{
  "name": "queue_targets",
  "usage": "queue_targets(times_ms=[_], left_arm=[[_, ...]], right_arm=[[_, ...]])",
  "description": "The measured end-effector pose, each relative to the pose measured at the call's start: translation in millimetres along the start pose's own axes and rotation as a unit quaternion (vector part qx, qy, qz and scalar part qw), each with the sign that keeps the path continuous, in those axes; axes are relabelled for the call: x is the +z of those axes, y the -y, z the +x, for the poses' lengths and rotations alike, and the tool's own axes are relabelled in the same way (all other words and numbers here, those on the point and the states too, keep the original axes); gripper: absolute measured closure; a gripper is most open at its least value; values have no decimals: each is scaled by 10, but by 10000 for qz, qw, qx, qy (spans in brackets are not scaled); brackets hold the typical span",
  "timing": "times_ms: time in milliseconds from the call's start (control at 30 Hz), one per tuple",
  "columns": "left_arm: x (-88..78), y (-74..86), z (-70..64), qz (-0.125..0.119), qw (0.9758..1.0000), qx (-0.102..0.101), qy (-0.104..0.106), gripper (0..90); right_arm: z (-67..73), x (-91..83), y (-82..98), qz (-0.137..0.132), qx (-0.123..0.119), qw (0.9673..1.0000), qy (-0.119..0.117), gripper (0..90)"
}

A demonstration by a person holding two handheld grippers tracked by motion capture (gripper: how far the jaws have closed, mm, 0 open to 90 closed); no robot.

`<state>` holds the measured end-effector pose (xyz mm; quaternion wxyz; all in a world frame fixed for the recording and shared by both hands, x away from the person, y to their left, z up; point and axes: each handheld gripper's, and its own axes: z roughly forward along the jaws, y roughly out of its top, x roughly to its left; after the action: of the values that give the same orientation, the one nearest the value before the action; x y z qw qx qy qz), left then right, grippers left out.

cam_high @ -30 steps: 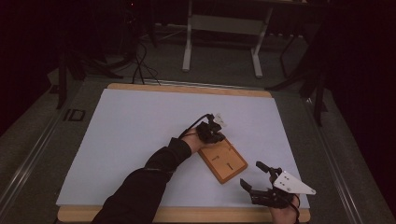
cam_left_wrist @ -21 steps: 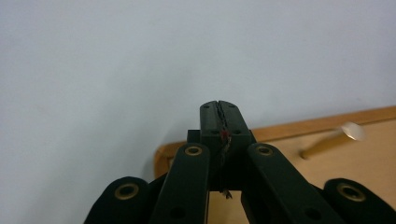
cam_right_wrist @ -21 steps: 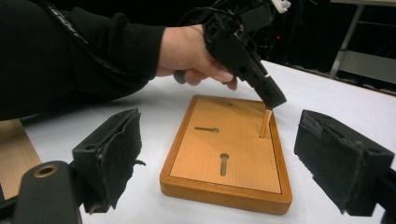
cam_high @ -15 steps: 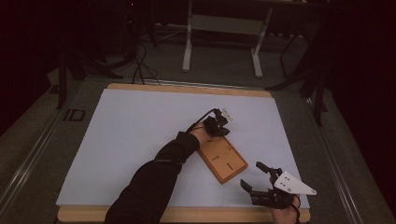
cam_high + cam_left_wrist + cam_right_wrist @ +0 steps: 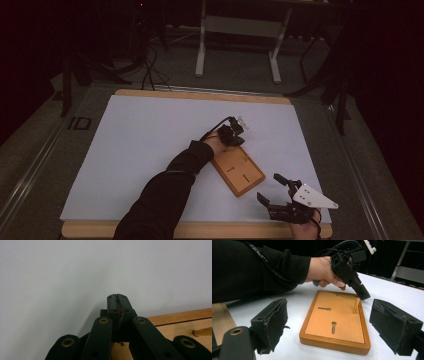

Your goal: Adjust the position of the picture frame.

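A flat wooden board [image 5: 239, 171] with two keyhole slots lies on the white table top. In the right gripper view a short wooden peg [image 5: 355, 305] stands upright near the far right corner of the board [image 5: 334, 320]. My left gripper [image 5: 234, 137] hovers over the board's far end, jaws shut with nothing between them. Its tip [image 5: 364, 294] hangs just beside the peg's top. In its own view the left gripper [image 5: 117, 301] points at the white surface past the board's edge [image 5: 180, 317]. My right gripper [image 5: 269, 187] rests near the table's front edge, wide open and empty.
The white sheet [image 5: 150, 145] covers a wooden table top [image 5: 200, 95]. A dark sleeve [image 5: 160, 195] crosses the front middle of the table. A metal stand [image 5: 240, 30] and cables sit on the dark floor behind the table.
The left hand has shifted a little toward the far right end of the board. The right gripper has kept still.
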<state>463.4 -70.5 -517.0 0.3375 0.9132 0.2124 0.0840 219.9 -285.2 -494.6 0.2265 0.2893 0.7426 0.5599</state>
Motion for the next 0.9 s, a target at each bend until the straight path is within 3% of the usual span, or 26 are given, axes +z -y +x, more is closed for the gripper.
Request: queue_targets(times_ms=[267,900], left_arm=[[-97,83,28,116,9999,-21,-28,900],[-508,528,12,307,9994,-134,-93,900]], right_arm=[[2,2,-1,-1,-18,10000,3,145],[7,24,2,36,6,10000,-7,146]])
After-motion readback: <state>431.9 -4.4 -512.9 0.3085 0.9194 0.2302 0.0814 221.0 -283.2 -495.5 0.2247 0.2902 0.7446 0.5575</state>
